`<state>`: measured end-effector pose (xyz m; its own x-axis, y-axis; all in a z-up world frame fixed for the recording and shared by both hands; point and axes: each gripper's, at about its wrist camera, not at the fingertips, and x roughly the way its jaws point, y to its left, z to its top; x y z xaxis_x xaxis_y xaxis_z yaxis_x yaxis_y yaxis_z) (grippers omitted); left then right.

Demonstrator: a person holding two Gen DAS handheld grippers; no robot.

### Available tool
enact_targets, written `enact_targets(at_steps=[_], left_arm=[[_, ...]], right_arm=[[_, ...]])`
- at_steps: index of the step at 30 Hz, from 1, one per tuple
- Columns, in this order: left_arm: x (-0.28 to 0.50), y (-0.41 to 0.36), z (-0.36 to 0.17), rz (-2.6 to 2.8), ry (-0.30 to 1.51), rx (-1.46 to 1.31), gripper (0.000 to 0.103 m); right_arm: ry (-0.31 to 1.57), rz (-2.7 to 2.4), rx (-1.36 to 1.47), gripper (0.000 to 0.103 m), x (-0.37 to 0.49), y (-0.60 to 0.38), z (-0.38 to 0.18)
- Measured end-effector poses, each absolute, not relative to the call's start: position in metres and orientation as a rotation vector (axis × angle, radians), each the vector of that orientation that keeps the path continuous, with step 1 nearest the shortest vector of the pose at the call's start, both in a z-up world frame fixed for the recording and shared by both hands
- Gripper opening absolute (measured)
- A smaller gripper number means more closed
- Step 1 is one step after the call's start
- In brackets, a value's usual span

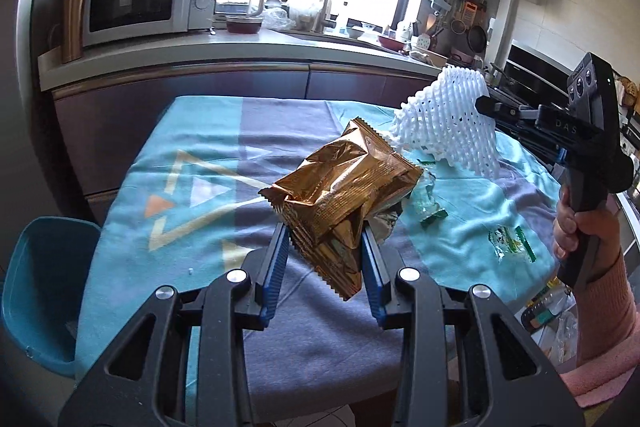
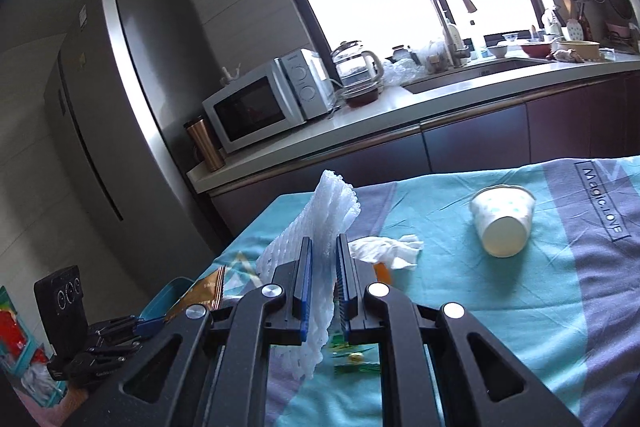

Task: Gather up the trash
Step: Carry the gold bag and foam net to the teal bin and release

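Left wrist view. My left gripper [image 1: 324, 231]: jaws partly closed, clamped on the gold snack bag [image 1: 344, 195], held clear above the surface [image 1: 180, 163]; its long axis runs from near to far-left. Blue bin [image 1: 36, 291] low at the left edge, nearest this hand, so I judge the bag goes there. Green wrapper scraps [image 1: 432, 215] lie right of the bag. My right gripper [image 1: 486, 105], far right, carries the white foam net [image 1: 448, 119].

Right wrist view. My right gripper [image 2: 323, 255]: jaws narrow, pinching the foam net [image 2: 320, 223] upright. Beyond them: crumpled tissue [image 2: 384, 249], then, farther right, a tipped paper cup [image 2: 502, 223], both uncollected.
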<state>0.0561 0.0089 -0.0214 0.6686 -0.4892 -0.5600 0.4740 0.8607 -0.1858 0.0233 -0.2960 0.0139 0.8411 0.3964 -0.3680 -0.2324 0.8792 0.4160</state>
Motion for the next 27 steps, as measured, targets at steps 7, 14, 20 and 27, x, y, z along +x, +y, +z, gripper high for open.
enact_targets(at_steps=[7, 14, 20, 27], left_arm=[[0.053, 0.057, -0.016, -0.426, 0.618, -0.069, 0.035], [0.050, 0.114, -0.013, -0.290, 0.605, -0.108, 0.036], [0.048, 0.165, -0.018, -0.176, 0.615, -0.147, 0.036], [0.050, 0.212, -0.029, -0.077, 0.636, -0.188, 0.036]], right_arm=[[0.527, 0.499, 0.349, 0.010, 0.047, -0.230, 0.008], [0.575, 0.641, 0.301, 0.010, 0.070, -0.162, 0.011], [0.606, 0.732, 0.261, 0.011, 0.088, -0.109, 0.014], [0.652, 0.814, 0.214, 0.011, 0.105, -0.054, 0.013]])
